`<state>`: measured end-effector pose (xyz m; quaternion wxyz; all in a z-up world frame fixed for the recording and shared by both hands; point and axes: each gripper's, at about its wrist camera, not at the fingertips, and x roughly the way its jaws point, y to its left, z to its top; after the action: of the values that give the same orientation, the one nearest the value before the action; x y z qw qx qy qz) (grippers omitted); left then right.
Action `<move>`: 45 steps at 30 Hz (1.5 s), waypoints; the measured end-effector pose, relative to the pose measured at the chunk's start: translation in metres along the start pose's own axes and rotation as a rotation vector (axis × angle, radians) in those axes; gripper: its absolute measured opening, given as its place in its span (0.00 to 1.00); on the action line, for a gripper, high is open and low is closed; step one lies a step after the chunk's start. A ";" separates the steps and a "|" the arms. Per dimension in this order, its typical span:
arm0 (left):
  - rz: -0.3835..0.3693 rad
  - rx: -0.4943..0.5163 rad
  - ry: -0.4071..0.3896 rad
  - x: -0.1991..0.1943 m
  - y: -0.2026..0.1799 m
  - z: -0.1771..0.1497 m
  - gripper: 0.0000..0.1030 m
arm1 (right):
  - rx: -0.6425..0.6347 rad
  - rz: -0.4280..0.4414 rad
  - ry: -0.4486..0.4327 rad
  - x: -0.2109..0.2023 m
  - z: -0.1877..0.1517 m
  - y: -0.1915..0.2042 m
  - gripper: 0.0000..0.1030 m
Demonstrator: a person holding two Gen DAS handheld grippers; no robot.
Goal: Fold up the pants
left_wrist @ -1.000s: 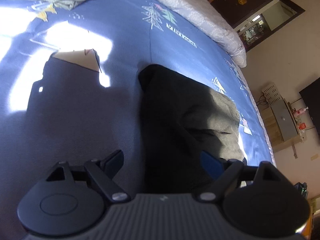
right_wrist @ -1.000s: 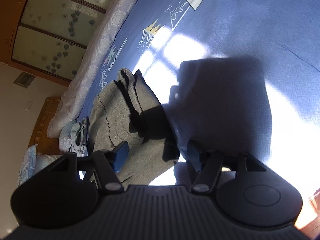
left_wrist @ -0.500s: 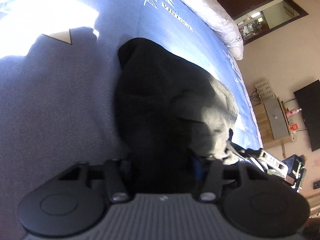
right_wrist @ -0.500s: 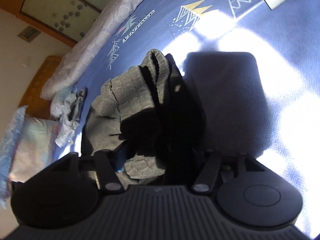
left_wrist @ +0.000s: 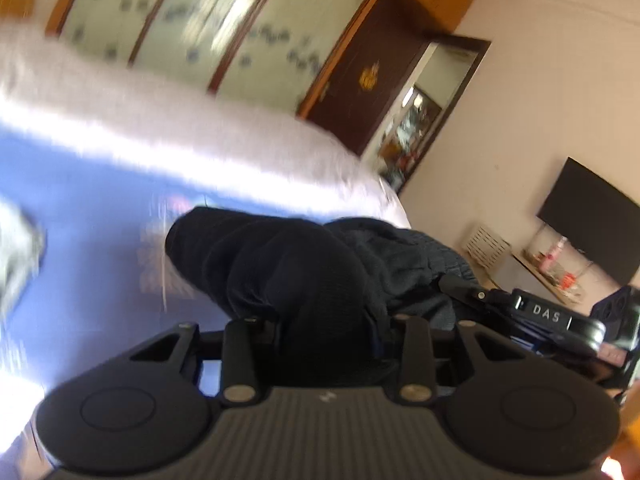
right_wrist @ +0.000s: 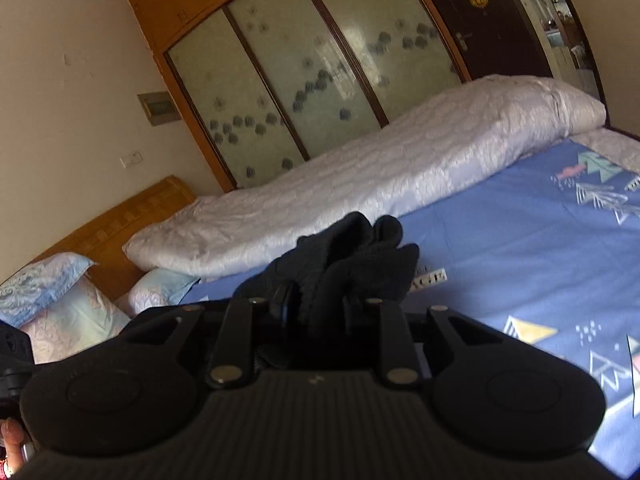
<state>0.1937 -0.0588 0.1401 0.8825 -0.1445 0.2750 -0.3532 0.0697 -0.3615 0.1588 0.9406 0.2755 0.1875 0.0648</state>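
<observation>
The left gripper (left_wrist: 324,324) has a thick bunch of the dark pants (left_wrist: 280,272) between its fingers, and its jaws are closing on the cloth; the fabric fills the narrow gap and bulges out ahead of the fingertips. In the left wrist view the pants hang lifted above the blue patterned bedsheet (left_wrist: 80,208), which is blurred, with a grey stretch of the same garment trailing off to the right toward the other gripper's body, marked DAS.

The right gripper (right_wrist: 316,312) likewise has a wad of the pants (right_wrist: 352,256) between its fingers, its jaws closing on it too; the cloth stands up in dark folds just ahead of the fingertips, raised clear of the bedsheet (right_wrist: 520,260).

Along the far edge of the bed lies a rolled white quilt (right_wrist: 360,184). Two pillows (right_wrist: 60,300) sit at the head end against the wooden headboard (right_wrist: 120,224). Behind the bed stands a wardrobe with frosted sliding doors (right_wrist: 300,72), and beside it a dark wooden door (right_wrist: 480,12). In the left wrist view a black television (left_wrist: 592,224) hangs on the wall at the right.
</observation>
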 end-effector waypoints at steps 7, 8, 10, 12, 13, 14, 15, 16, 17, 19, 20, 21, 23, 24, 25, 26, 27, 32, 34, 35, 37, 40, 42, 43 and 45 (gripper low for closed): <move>0.228 0.035 0.108 0.118 0.059 -0.027 0.36 | -0.010 -0.111 0.077 0.118 -0.037 -0.054 0.26; 0.286 0.029 0.161 0.136 0.068 -0.040 0.36 | 0.004 -0.149 0.126 0.137 -0.051 -0.065 0.28; 0.413 -0.029 0.263 0.161 0.086 -0.063 0.46 | 0.041 -0.259 0.282 0.173 -0.088 -0.086 0.39; 0.403 -0.055 0.198 0.148 0.088 -0.075 0.49 | 0.098 -0.307 0.225 0.163 -0.105 -0.100 0.61; 0.398 -0.047 0.199 0.140 0.084 -0.076 0.51 | 0.146 -0.285 0.224 0.154 -0.103 -0.106 0.61; 0.406 -0.043 0.202 0.132 0.080 -0.076 0.53 | 0.182 -0.268 0.242 0.147 -0.100 -0.110 0.61; 0.424 -0.047 0.193 0.119 0.075 -0.076 0.53 | 0.208 -0.264 0.245 0.137 -0.096 -0.113 0.61; 0.453 -0.059 0.189 0.103 0.067 -0.078 0.53 | 0.225 -0.274 0.220 0.119 -0.092 -0.111 0.61; 0.486 -0.070 0.204 0.096 0.059 -0.077 0.53 | 0.238 -0.287 0.200 0.101 -0.090 -0.108 0.61; 0.532 -0.091 0.253 0.074 0.045 -0.083 0.53 | 0.256 -0.298 0.210 0.067 -0.094 -0.096 0.61; 0.534 -0.092 0.272 0.061 0.036 -0.090 0.53 | 0.254 -0.292 0.233 0.051 -0.099 -0.088 0.61; 0.529 -0.087 0.291 0.046 0.030 -0.097 0.53 | 0.244 -0.283 0.260 0.032 -0.109 -0.076 0.61; 0.517 -0.063 0.324 0.017 0.015 -0.114 0.53 | 0.215 -0.264 0.289 0.001 -0.125 -0.057 0.61; 0.515 -0.052 0.343 0.003 0.008 -0.124 0.53 | 0.192 -0.257 0.305 -0.010 -0.134 -0.045 0.61; 0.512 -0.041 0.358 -0.010 0.001 -0.135 0.53 | 0.166 -0.260 0.317 -0.016 -0.143 -0.036 0.62; 0.508 -0.032 0.371 -0.022 -0.006 -0.146 0.53 | 0.149 -0.263 0.323 -0.032 -0.152 -0.027 0.63; 0.506 -0.023 0.384 -0.032 -0.011 -0.155 0.53 | 0.136 -0.263 0.331 -0.047 -0.160 -0.020 0.65; 0.505 -0.012 0.418 -0.074 -0.036 -0.186 0.58 | 0.105 -0.287 0.339 -0.107 -0.190 0.003 0.67; 0.501 -0.019 0.411 -0.088 -0.043 -0.192 0.61 | 0.110 -0.291 0.335 -0.124 -0.196 0.007 0.68; 0.500 -0.018 0.405 -0.095 -0.048 -0.196 0.63 | 0.117 -0.291 0.333 -0.126 -0.197 0.006 0.68; 0.503 -0.001 0.390 -0.108 -0.058 -0.202 0.70 | 0.115 -0.291 0.322 -0.138 -0.201 0.009 0.68; 0.505 0.027 0.377 -0.126 -0.073 -0.213 0.75 | 0.077 -0.304 0.309 -0.145 -0.203 0.018 0.68; 0.506 0.032 0.377 -0.135 -0.081 -0.219 0.77 | 0.061 -0.303 0.291 -0.152 -0.203 0.024 0.68; 0.506 0.034 0.371 -0.140 -0.084 -0.223 0.78 | 0.061 -0.298 0.282 -0.155 -0.203 0.026 0.68; 0.509 0.048 0.360 -0.148 -0.090 -0.228 0.85 | 0.062 -0.291 0.270 -0.165 -0.206 0.029 0.68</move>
<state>-0.0781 -0.0325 0.0538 0.8828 0.0145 0.4457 -0.1474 -0.1631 -0.2720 0.0667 0.8974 0.2630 0.3517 -0.0411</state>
